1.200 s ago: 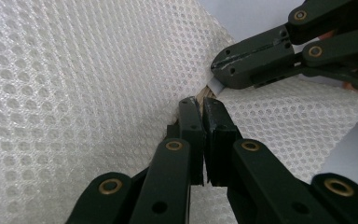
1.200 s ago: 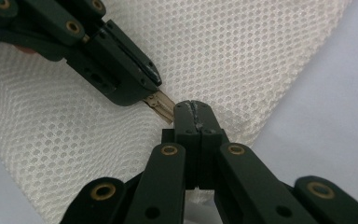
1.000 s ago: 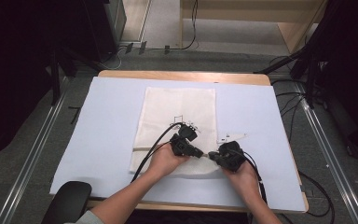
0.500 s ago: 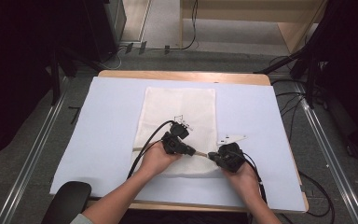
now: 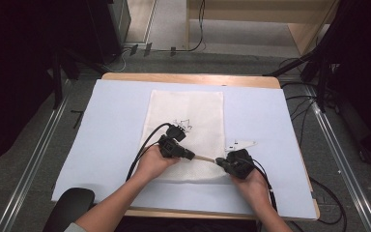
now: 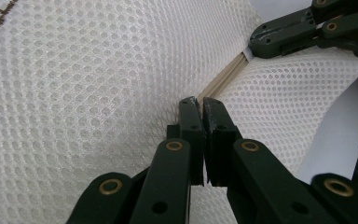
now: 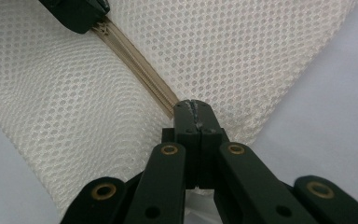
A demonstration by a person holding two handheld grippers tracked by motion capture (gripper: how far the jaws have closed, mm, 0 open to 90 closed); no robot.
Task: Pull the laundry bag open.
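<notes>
Looking down from the high view, a white mesh bag (image 5: 186,130) lies flat on a pale blue sheet (image 5: 106,125) covering the wooden table (image 5: 188,78). A tan zipper (image 5: 204,158) runs along the bag's near end, crosswise to the person. The left gripper (image 5: 189,154) sits at the zipper's left part and the right gripper (image 5: 221,162) at its right end, the two pointing toward each other along the zipper line, with a short tan stretch exposed between them. A small dark printed emblem (image 5: 183,124) marks the bag farther up.

Left gripper view: the jaws stand nearly together on the zipper (image 6: 223,81), apparently pinching the slider or its pull, though the piece itself is hidden behind the pads. The zipper's long axis runs straight ahead from the tips to the right gripper (image 6: 256,39), which clamps the far end. The mesh bag (image 6: 84,102) is an open honeycomb weave, soft, bulging slightly.

Right gripper view: the jaws are pressed shut on the zipper's end where the zipper (image 7: 137,65) meets the bag corner. The ribbed tan tape leads away diagonally to the left gripper (image 7: 86,21). The mesh bag (image 7: 242,51) is smooth and taut here, the blue sheet (image 7: 326,107) plain beside it.

Judgement: the right gripper anchors the end; any travel of the slider must follow the zipper's axis, directly away from or toward that anchor.
</notes>
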